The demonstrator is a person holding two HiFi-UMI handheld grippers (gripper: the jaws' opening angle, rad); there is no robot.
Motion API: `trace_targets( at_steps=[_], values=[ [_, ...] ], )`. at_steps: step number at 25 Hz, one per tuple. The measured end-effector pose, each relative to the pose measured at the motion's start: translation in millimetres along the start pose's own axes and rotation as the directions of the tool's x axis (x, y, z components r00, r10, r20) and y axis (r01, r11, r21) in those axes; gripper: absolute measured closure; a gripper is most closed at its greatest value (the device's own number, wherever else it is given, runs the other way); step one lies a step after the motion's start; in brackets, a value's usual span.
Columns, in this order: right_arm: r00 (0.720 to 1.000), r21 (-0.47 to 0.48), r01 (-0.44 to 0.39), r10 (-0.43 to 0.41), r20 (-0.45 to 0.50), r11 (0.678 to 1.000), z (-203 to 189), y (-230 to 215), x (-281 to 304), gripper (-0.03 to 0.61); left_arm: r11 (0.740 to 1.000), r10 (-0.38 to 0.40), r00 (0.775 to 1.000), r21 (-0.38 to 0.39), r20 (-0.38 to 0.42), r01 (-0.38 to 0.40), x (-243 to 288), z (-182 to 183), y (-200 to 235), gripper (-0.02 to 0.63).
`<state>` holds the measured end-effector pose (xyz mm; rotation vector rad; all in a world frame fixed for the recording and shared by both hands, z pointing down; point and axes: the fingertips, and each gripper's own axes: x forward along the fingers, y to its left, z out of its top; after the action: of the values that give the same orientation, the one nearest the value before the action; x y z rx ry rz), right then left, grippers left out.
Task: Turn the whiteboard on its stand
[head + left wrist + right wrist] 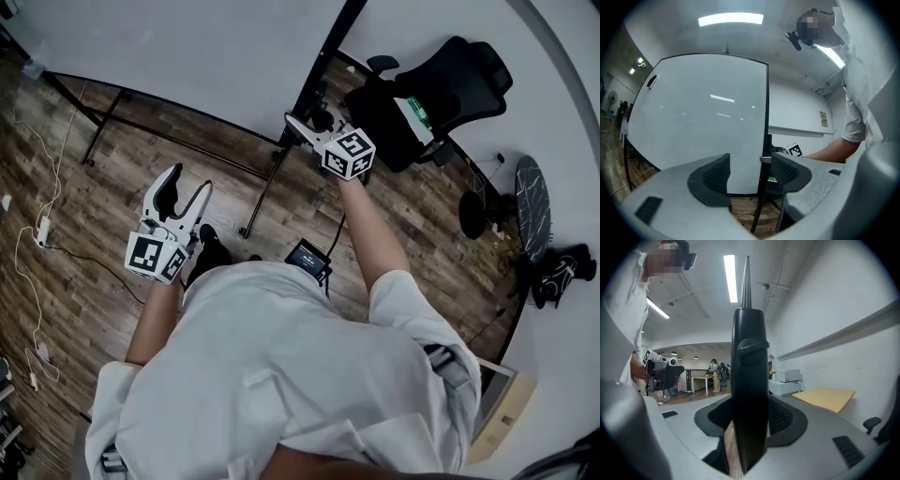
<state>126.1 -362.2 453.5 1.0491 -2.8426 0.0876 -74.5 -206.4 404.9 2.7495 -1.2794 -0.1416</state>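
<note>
**A:** First entry, the whiteboard?

**B:** Whiteboard (pixel 187 47): white face, black rim. It is mounted on a black stand (pixel 264 192) on the wood floor (pixel 94 187), and lies far and left of the person. Its right side edge faces the person.

**A:** Right tongs?

**B:** Right tongs (pixel 302 128): raised at the board's right side edge. In the right gripper view the black rim stands upright between the two pads (pixel 780 416) and fills the gap, so the tongs are pinching the whiteboard by that edge.

**A:** Left tongs?

**B:** Left tongs (pixel 187 189): held in the air, nearer the person and left of the stand's foot. They are spread wide with nothing between them. In the left gripper view the board and its rim show beyond the gap, well apart from the pads.

**A:** Other stock on the floor?

**B:** Black office chair (pixel 441 94), far right, just beyond the board's edge. Small screen device (pixel 307 255), near, by the person's feet. White power strip (pixel 42 230) with its cable, far left on the floor.

**A:** The person?

**B:** White short-sleeved shirt (pixel 281 375), with bare forearms leading to both marker cubes.
</note>
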Motion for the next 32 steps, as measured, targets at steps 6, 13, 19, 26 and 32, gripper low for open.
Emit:
trace_targets(
  at_steps=[6, 13, 19, 26, 32],
  values=[
    [1.0, -0.013, 0.012, -0.012, 0.002, 1.0, -0.1, -0.9, 2.5, 0.4, 1.0, 0.024, 1.0, 0.011, -0.007, -0.024, -3.9, 0.0, 2.9, 0.347],
    [1.0, 0.007, 0.024, -0.024, 0.017, 1.0, -1.3, -1.3, 1.8, 0.4, 1.0, 0.015, 1.0, 0.011, -0.012, -0.015, 1.0, -1.9, -1.0, 0.347],
    [0.999, 0.005, 0.027, -0.028, 0.025, 1.0, 0.1, -3.1, 1.2, 0.402, 1.0, -0.003, 1.0, 0.009, -0.001, 0.003, 9.5, 1.1, -4.3, 0.347],
    [0.999, 0.008, 0.025, -0.025, 0.022, 1.0, 0.4, -3.6, -13.2, 0.402, 0.999, -0.041, 0.999, 0.007, 0.005, 0.041, 20.8, 6.0, -23.1, 0.347],
    [0.999, 0.008, 0.032, -0.033, 0.027, 0.999, -1.6, -0.6, -21.3, 0.4, 0.996, -0.084, 0.996, 0.013, 0.006, 0.084, 27.0, 6.9, -32.4, 0.347]
  ],
)
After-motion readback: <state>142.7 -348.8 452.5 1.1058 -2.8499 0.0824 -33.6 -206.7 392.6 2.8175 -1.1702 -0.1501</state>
